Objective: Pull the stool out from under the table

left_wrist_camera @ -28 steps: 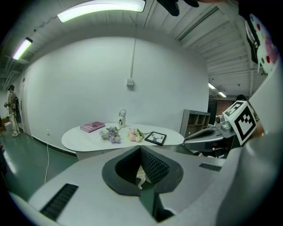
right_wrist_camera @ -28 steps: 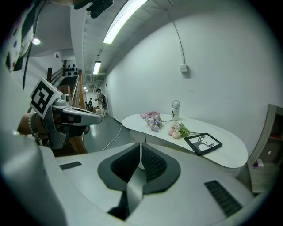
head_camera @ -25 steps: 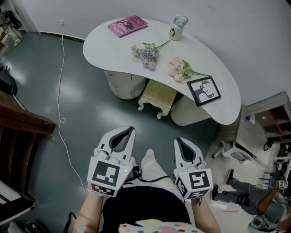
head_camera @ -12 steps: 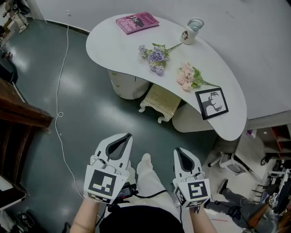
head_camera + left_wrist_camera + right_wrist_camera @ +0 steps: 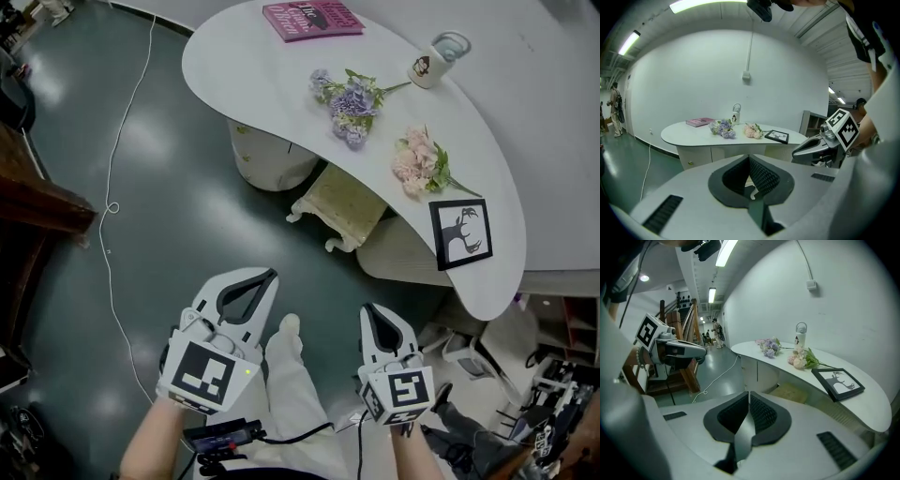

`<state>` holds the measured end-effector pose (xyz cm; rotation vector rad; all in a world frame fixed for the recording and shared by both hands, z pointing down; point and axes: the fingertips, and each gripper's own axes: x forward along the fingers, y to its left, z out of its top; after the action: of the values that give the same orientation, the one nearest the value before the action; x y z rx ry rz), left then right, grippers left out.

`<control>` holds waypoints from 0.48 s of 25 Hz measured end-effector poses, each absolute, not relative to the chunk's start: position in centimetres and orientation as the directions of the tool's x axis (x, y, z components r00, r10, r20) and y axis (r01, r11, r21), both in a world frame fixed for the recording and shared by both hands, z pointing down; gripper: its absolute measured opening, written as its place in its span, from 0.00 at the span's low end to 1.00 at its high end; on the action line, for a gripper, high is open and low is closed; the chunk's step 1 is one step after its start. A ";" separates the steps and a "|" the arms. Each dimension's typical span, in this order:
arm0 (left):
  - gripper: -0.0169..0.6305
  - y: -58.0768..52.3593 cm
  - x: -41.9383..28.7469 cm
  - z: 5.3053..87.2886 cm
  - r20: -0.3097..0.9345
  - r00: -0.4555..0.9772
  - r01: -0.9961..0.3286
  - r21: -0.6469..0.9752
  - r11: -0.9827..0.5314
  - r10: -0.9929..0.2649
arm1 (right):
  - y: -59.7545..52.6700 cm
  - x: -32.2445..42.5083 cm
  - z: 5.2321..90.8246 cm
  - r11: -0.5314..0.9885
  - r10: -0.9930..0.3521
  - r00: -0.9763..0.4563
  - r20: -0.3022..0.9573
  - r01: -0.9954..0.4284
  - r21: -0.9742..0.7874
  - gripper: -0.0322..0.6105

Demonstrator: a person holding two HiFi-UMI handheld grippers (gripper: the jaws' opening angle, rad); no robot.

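Under the white desk (image 5: 246, 67) the cushioned stool (image 5: 343, 201) is sitting, probably light and stiff, best gripped at its frame, while the left gripper (image 5: 269, 275) and right gripper (image 5: 367, 310) are hovering well short, jaws closed and empty.

The head view looks steeply down from above and behind the left tool (image 5: 270, 275) and right tool (image 5: 367, 309), both low in frame, with the surface (image 5: 244, 75) well ahead of them; each tool's camera rides close behind its own jaws, facing forward at that surface; all three views share the pink flowers (image 5: 417, 164) and framed picture (image 5: 460, 232); each tool view catches the other tool alongside.
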<state>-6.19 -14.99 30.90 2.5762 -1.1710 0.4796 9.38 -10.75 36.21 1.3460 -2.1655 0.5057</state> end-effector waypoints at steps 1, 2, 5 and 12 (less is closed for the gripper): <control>0.05 -15.1 -6.0 31.7 0.410 0.620 -0.763 0.113 -0.637 -0.669 | -11.0 9.5 37.0 0.436 -0.689 -0.361 0.628 -0.899 -0.038 0.11; 0.05 -15.3 -5.8 32.5 0.415 0.621 -0.763 0.123 -0.635 -0.665 | -11.1 9.7 37.7 0.433 -0.682 -0.358 0.637 -0.900 -0.042 0.11; 0.05 -15.9 -5.2 34.7 0.437 0.626 -0.754 0.128 -0.645 -0.646 | -11.9 10.5 39.9 0.407 -0.680 -0.340 0.650 -0.912 -0.051 0.11; 0.05 -18.6 -3.4 40.0 0.444 0.634 -0.744 0.129 -0.655 -0.633 | -13.8 12.1 45.6 0.362 -0.675 -0.311 0.669 -0.930 -0.067 0.11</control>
<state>-3.35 -18.60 39.96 2.5572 -1.1088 0.5262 12.08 -13.82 45.62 1.3854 -2.0843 0.6131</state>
